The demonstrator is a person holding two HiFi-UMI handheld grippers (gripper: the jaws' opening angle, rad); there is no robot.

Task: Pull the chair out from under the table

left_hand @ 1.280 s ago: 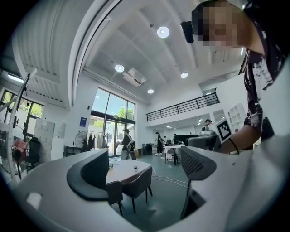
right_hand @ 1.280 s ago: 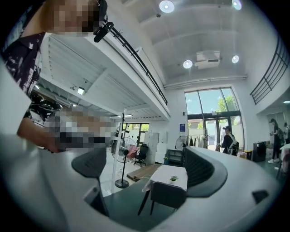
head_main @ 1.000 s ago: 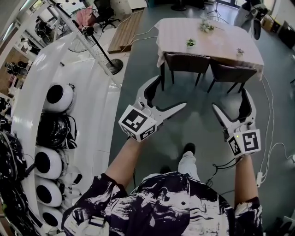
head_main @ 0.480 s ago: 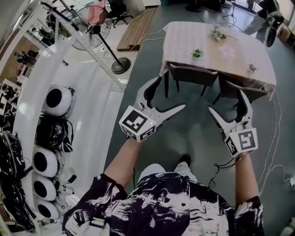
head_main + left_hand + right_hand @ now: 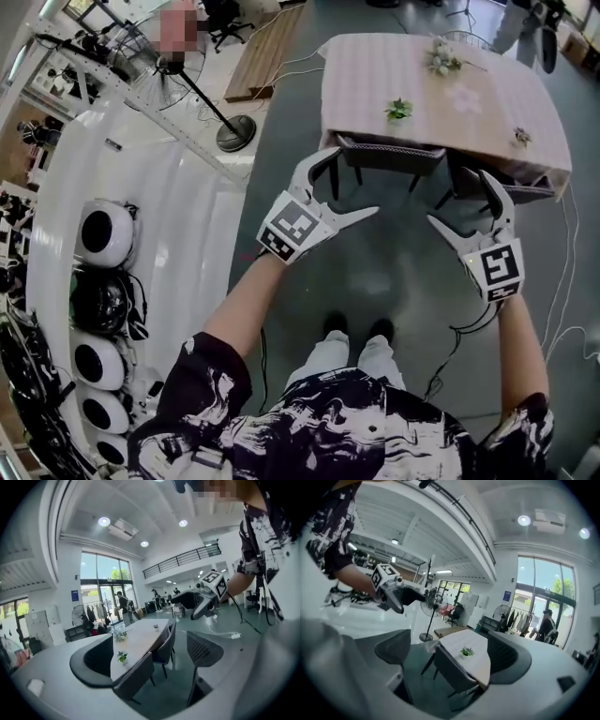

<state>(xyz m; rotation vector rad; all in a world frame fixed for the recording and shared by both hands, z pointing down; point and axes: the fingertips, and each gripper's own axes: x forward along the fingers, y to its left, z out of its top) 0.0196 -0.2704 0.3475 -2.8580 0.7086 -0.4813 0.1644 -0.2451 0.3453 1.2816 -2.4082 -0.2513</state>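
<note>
Left gripper (image 5: pixel 349 183): my jaws spread wide, holding nothing, near the chair's left end but apart from it.
Right gripper (image 5: pixel 459 199): jaws wide apart, empty.
Chair (image 5: pixel 389 155): at 12 o'clock from me, tucked under the table (image 5: pixel 366 75), back facing me.
Second chair (image 5: pixel 511 190): at 1 o'clock, likewise tucked in.

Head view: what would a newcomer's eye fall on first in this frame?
The left gripper and right gripper stand out first, both open and empty, held out mid-frame. They point toward a dark chair and a second chair tucked under the cloth-covered table at the top. Along the left, a curved white counter carries a row of round white-and-black devices.
</note>
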